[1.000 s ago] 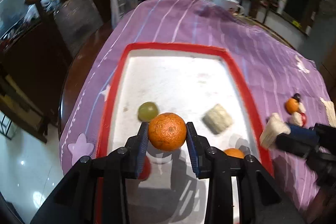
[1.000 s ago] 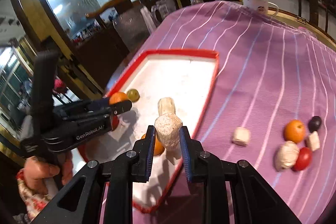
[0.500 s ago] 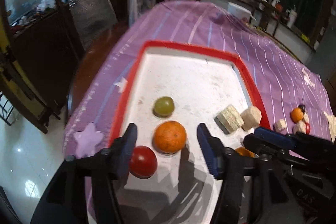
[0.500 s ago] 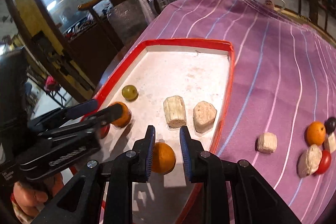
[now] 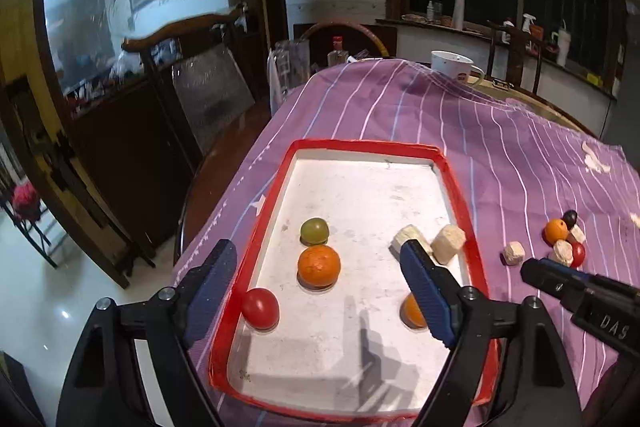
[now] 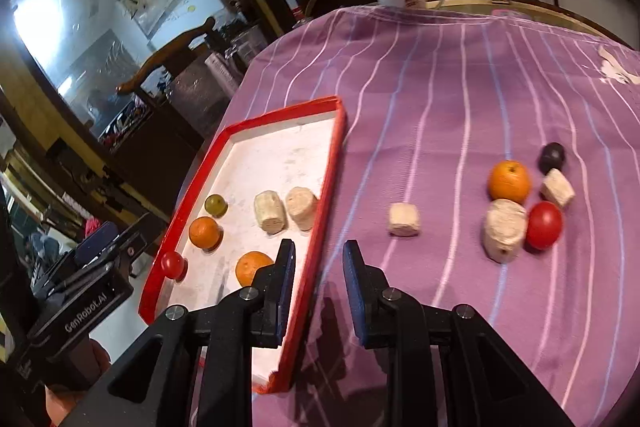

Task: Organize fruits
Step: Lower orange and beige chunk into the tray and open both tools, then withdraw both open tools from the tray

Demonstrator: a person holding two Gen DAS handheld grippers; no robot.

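A red-rimmed white tray (image 5: 362, 145) (image 6: 333, 163) lies on the purple striped cloth. In it sit a green fruit (image 5: 314, 230), an orange (image 5: 319, 265), a red tomato (image 5: 260, 307), a second orange (image 5: 412, 311) and two pale chunks (image 5: 449, 243). My left gripper (image 5: 320, 291) is open and empty, raised above the tray's near end. My right gripper (image 6: 319, 269) is open and empty over the tray's right rim. On the cloth to its right lie a pale chunk (image 6: 404, 219), an orange (image 6: 509, 181), a red tomato (image 6: 544, 225), a dark fruit (image 6: 552, 157) and more pale chunks (image 6: 503, 229).
A white mug (image 5: 452, 65) stands at the table's far edge. A wooden chair (image 5: 188, 75) and dark cabinets stand left of the table. The table edge drops to the floor at the left (image 5: 188, 211).
My left gripper let go of the orange into the tray, opened wide and drew back. My right gripper released its pale chunk in the tray and swung right toward the loose fruit.
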